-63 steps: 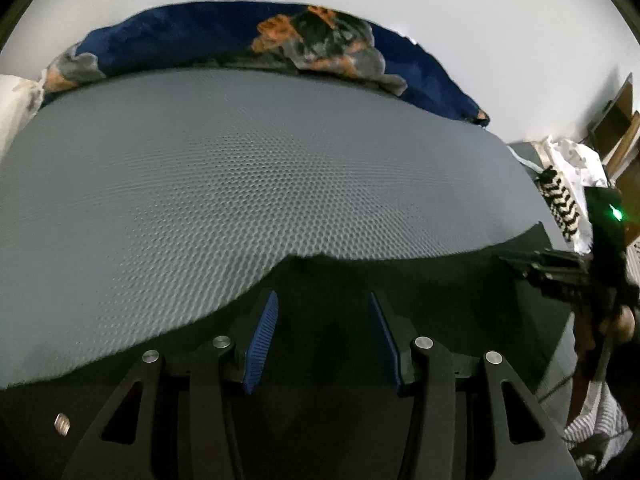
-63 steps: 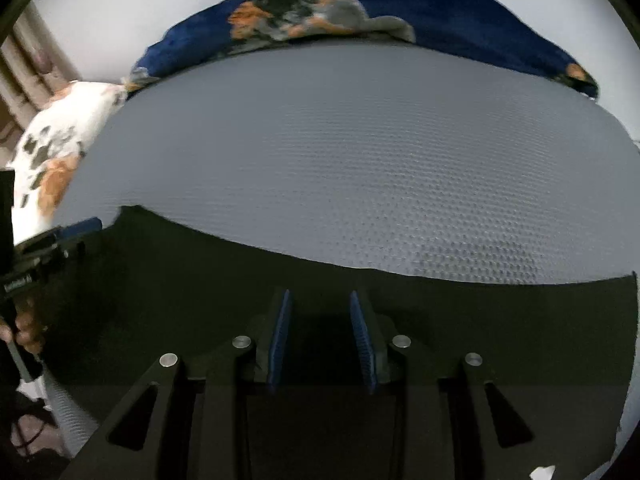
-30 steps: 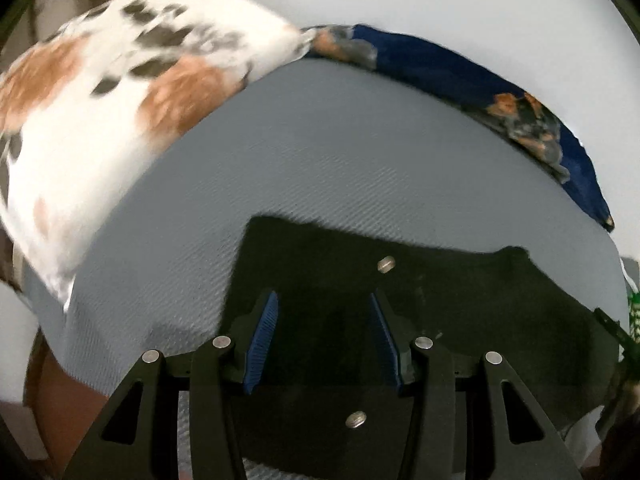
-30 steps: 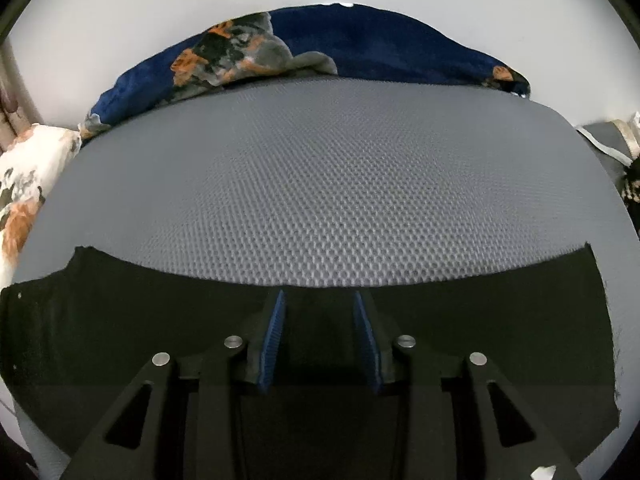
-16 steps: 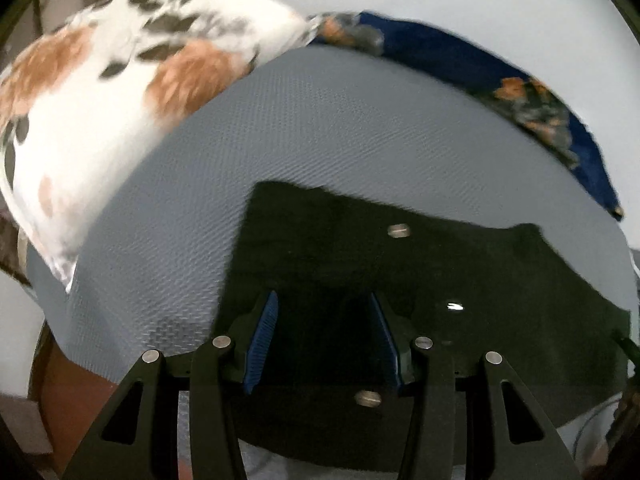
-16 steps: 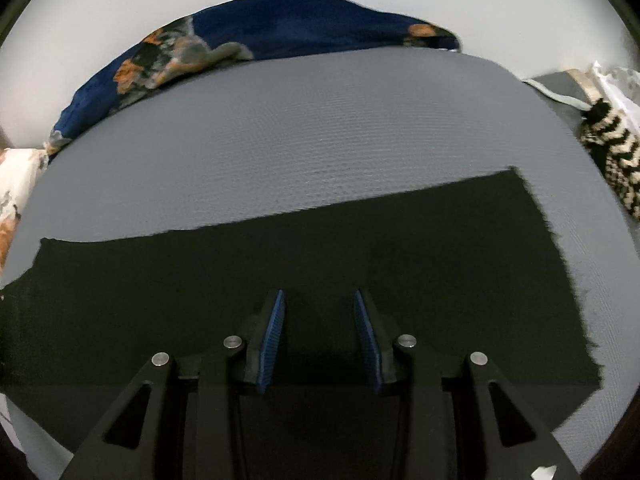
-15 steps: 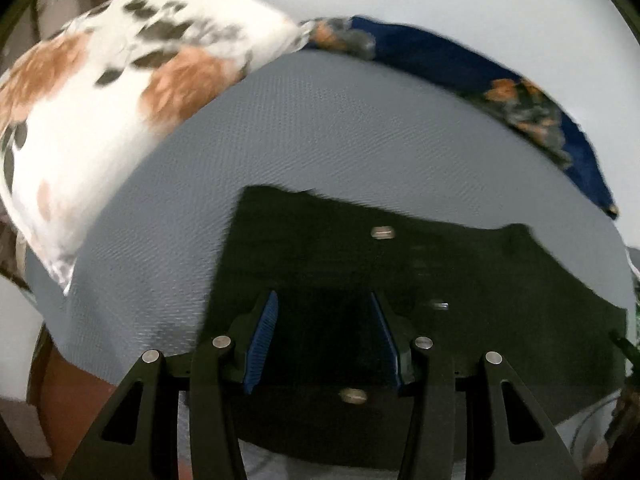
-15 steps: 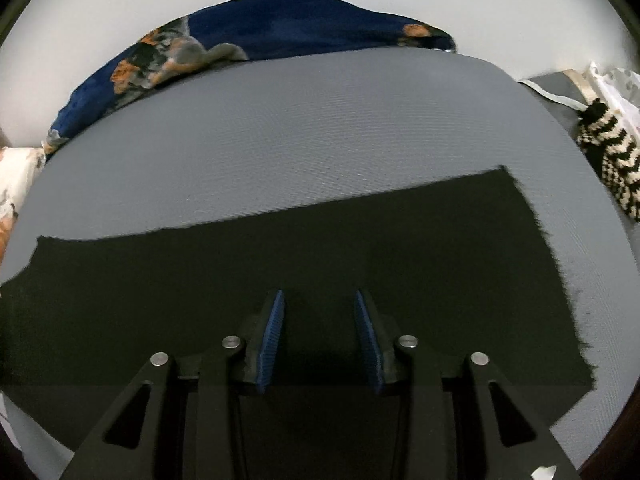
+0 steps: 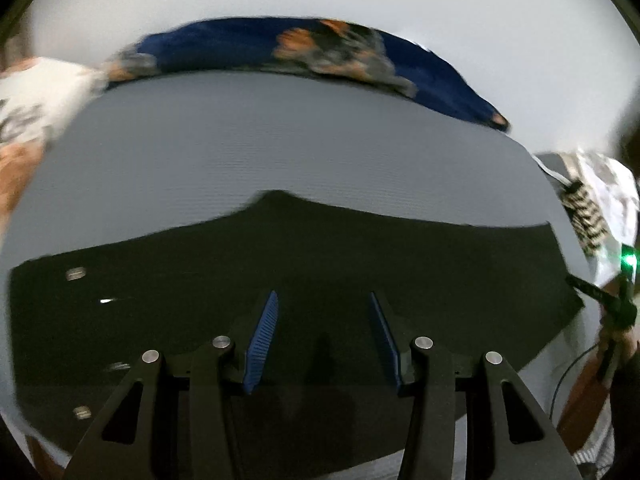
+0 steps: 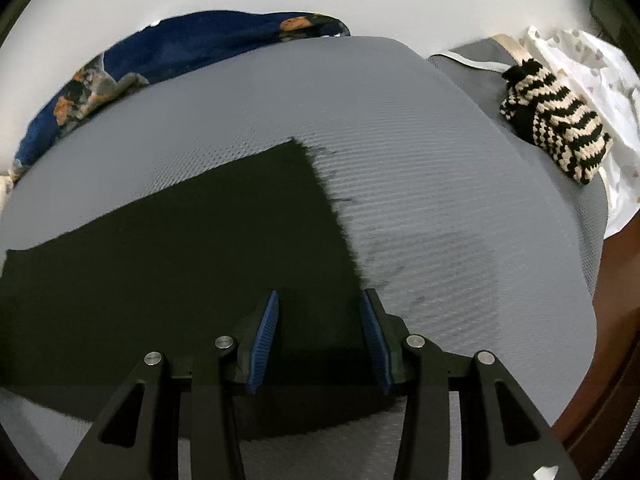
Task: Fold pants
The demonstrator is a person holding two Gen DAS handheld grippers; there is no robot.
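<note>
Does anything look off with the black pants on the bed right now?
Nothing stands out. The black pants lie flat on the grey mattress, edges fairly straight, with no bunching or damage visible.

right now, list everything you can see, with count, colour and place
black fabric pants: one, black, spread flat on the mat
grey textured mat: one, grey, under the pants
dark blue floral blanket: one, blue with orange, along the mat's far edge
black-and-cream striped knitted piece: one, off the mat's right end
white floral pillow: one, far left
left gripper: open over the pants
right gripper: open over the pants' end edge
</note>
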